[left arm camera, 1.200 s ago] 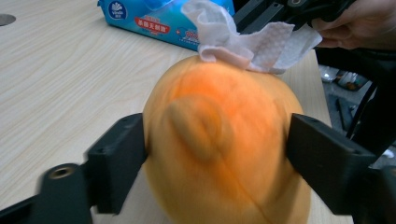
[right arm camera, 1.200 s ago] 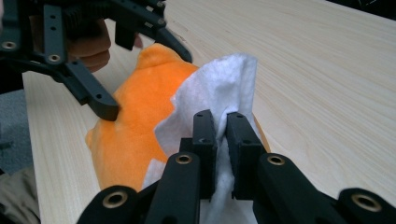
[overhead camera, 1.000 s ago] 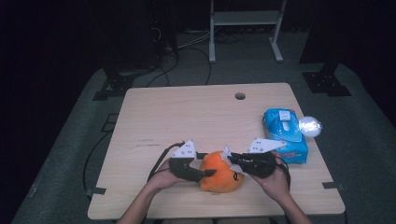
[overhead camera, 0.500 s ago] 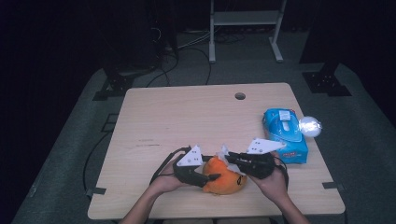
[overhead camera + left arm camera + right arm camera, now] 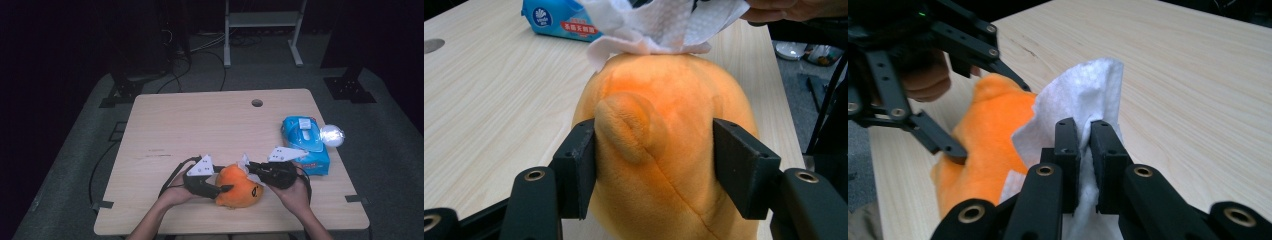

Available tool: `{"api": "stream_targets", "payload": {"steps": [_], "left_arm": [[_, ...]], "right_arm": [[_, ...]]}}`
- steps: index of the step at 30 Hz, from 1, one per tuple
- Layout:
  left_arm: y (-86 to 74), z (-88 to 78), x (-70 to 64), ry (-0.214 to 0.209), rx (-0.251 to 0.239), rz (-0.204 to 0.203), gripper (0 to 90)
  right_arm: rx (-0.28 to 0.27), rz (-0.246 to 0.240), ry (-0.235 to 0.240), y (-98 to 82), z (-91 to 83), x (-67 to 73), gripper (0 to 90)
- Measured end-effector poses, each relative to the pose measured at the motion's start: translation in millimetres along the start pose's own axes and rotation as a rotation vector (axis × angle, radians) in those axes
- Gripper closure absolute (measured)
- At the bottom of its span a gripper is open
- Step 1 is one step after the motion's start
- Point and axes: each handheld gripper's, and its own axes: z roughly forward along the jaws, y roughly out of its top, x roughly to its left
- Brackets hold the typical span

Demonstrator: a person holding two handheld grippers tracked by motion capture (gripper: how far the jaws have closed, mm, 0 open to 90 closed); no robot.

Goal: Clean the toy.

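- The orange plush toy (image 5: 239,186) lies near the front edge of the surface (image 5: 200,125), between the two hands. It is rounded and soft, with a short fuzzy nap, a raised stitched seam down its middle and a small padded flap on one side, as the left gripper view shows.
- The left gripper (image 5: 655,165) clamps the toy from both sides: its flat black pads press into the fabric with the jaws partly closed, and the toy bulges between them. It seems to be there to steady the toy.
- The right gripper (image 5: 1084,165) has its jaws almost together, pinching a folded white tissue (image 5: 1083,95). The sheet is thin, embossed with a fine dimpled pattern and crumpled into loose folds.
- In the left gripper view the tissue (image 5: 659,25) rests against the far end of the toy, touching it.
- Judging by this, the wiping of the toy is in hand: the tissue is already out of its pack and on the plush. How much of the toy has been wiped cannot be told; the near side and flanks likely remain.
- The blue tissue pack (image 5: 304,144) lies to the right near the edge, glossy soft plastic with a white flip lid on top.
- The surface is pale wood-grain laminate, smooth, with a round cable hole (image 5: 257,103) near its far edge.
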Motion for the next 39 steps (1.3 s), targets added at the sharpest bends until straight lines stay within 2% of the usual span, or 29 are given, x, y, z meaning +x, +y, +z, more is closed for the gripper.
{"api": "stream_targets", "payload": {"steps": [2,5,7,10,14,16,17,18,20,23,25,26,28,29,31,33,34,35,37,39], "left_arm": [[-1.1,-0.5,0.9,0.004,0.003,0.002,38.1],[-5.8,-2.8,6.1,0.004,0.000,-0.024,38.0],[-7.0,-3.8,7.8,0.004,-0.001,-0.033,37.7],[-5.4,-6.3,10.5,-0.004,-0.027,-0.039,33.3],[2.8,-15.7,10.6,0.024,-0.110,-0.017,30.4],[5.4,-17.8,8.2,0.045,-0.132,0.008,31.0],[5.4,-17.3,7.1,0.040,-0.137,0.022,32.1],[4.4,-15.5,6.1,0.028,-0.127,0.028,34.4],[0.2,-9.1,4.0,0.044,-0.090,0.047,37.8],[-3.7,-5.2,6.2,0.067,-0.070,0.029,39.9],[-6.1,-6.0,9.6,0.082,-0.057,0.016,39.9],[-7.7,-6.2,11.3,0.080,-0.056,0.001,39.8],[-9.6,-6.2,13.8,0.100,-0.037,0.003,39.4],[-10.6,-6.0,15.3,0.112,-0.030,0.000,39.3],[-11.2,-5.9,17.1,0.127,-0.023,-0.002,38.9],[-11.3,-5.8,18.0,0.134,-0.020,0.000,38.4],[-10.2,-7.1,17.7,0.138,-0.017,0.007,37.8],[-8.7,-9.0,17.7,0.138,-0.018,0.013,36.9],[-2.9,-15.3,17.1,0.127,-0.060,0.018,35.7],[1.2,-19.3,15.0,0.089,-0.107,0.032,34.4]], "right_arm": [[-0.006,-0.028,0.007,2.0,-0.6,6.5,82.2],[0.001,-0.059,0.028,3.6,-0.8,13.6,82.1],[0.013,-0.057,0.017,1.0,-2.5,10.5,82.0],[0.013,-0.023,0.021,-3.0,-3.1,4.0,82.1],[0.010,-0.021,0.020,-4.1,1.6,3.2,82.0],[0.004,-0.022,0.021,-3.6,4.3,3.4,81.9],[0.003,-0.024,0.020,-3.1,5.2,3.7,81.8],[0.002,-0.026,0.021,-2.6,5.7,3.9,81.8],[0.004,-0.027,0.023,-2.6,5.6,3.3,81.8],[0.011,-0.019,0.020,-5.0,5.0,-1.5,81.8],[0.025,-0.018,-0.004,-8.3,4.6,-6.5,81.8],[0.030,-0.004,-0.009,-10.5,3.7,-9.5,81.8],[0.032,0.017,-0.019,-12.6,0.5,-12.8,81.8],[0.030,0.013,-0.021,-12.0,-1.0,-11.8,81.7],[0.006,0.000,0.006,-7.7,-3.7,-3.5,81.7],[0.004,-0.036,0.030,-5.0,-2.1,5.3,81.4],[0.015,-0.060,0.021,-4.5,0.7,9.9,81.4],[0.026,-0.066,0.016,-4.9,3.0,10.4,81.4],[0.027,-0.046,0.015,-6.3,4.5,5.6,81.5],[0.028,-0.034,-0.001,-8.1,5.0,0.2,81.5]]}}
